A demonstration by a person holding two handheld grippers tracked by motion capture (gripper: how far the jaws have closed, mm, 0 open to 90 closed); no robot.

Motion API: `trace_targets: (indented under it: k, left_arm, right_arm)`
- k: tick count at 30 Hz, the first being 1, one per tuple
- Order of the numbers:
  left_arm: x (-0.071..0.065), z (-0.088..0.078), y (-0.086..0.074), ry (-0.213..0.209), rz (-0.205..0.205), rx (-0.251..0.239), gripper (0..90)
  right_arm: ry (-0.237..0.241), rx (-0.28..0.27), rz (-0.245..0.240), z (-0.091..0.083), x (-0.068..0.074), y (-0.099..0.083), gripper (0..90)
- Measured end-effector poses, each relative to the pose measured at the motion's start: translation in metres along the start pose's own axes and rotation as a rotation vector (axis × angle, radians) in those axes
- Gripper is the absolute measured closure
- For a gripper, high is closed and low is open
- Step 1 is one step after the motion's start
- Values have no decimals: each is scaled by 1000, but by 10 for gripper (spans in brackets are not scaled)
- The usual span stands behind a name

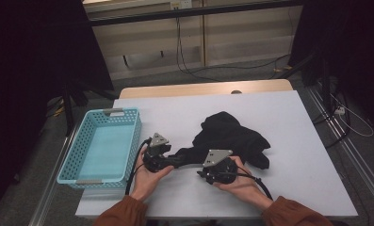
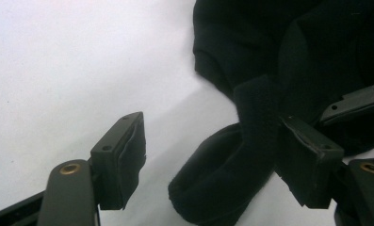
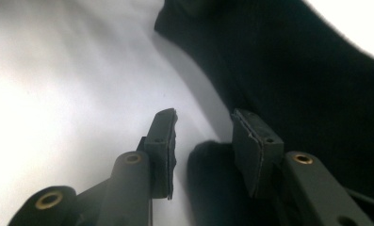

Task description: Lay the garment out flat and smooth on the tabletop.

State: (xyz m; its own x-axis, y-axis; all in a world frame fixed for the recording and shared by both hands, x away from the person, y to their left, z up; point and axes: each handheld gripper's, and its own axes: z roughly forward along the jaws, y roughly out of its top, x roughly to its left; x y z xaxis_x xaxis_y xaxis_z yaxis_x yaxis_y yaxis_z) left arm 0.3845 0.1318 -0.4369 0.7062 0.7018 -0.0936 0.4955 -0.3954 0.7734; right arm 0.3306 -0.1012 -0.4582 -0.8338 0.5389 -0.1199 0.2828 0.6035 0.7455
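Note:
A black cloth [image 1: 231, 136] lies crumpled at the middle of the table, and a narrow strip of it [image 1: 187, 155] reaches toward the person. My left gripper [image 1: 182, 160] points right at that strip. In the left gripper view the left gripper [image 2: 213, 120] stands open, with the folded strip [image 2: 231, 169] between the jaws, resting against the right pad [image 2: 307, 160] and apart from the left pad [image 2: 128, 155]. My right gripper [image 1: 203, 169] sits close beside it. In its own view the right gripper [image 3: 203, 113] is open, with the cloth's dark edge [image 3: 208, 183] low between the jaws and neither pad pressing on it.
A light blue plastic basket [image 1: 81, 141] stands at the table's left edge. The pale tabletop [image 1: 293, 122] stretches right of the cloth. Cables trail from both grippers toward the person's hands. Part of the right gripper [image 2: 359, 101] shows at the right of the left gripper view.

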Motion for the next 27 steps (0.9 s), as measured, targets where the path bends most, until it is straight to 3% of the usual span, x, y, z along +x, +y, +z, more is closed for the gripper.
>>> trace_targets:
  k: [5, 9, 12, 15, 18, 22, 27]
  left_arm:
    - [0, 0, 0, 1, -9, -5, 286]
    - [1, -1, 0, 8, -16, -13, 287]
    - [2, -2, 0, 3, -29, -21, 288]
    - [2, -2, 1, 1, -33, -26, 296]
    - [3, -3, 1, 11, -43, -30, 296]
    - [3, -2, 1, 12, -41, -27, 291]
    - [1, 0, 1, 4, -34, -23, 288]
  right_arm:
    - [-4, 39, 22, -4, -1, -5, 678]
    - [1, 52, 30, -10, -4, -10, 840]
    - [-5, 51, 19, -16, -3, -12, 856]
    - [-4, -1, 40, -34, -6, -13, 858]
    - [-32, -64, 61, -54, -12, -13, 860]
    - [-102, -139, 112, -83, -31, -16, 862]
    - [-179, -174, 177, -103, -58, -29, 864]
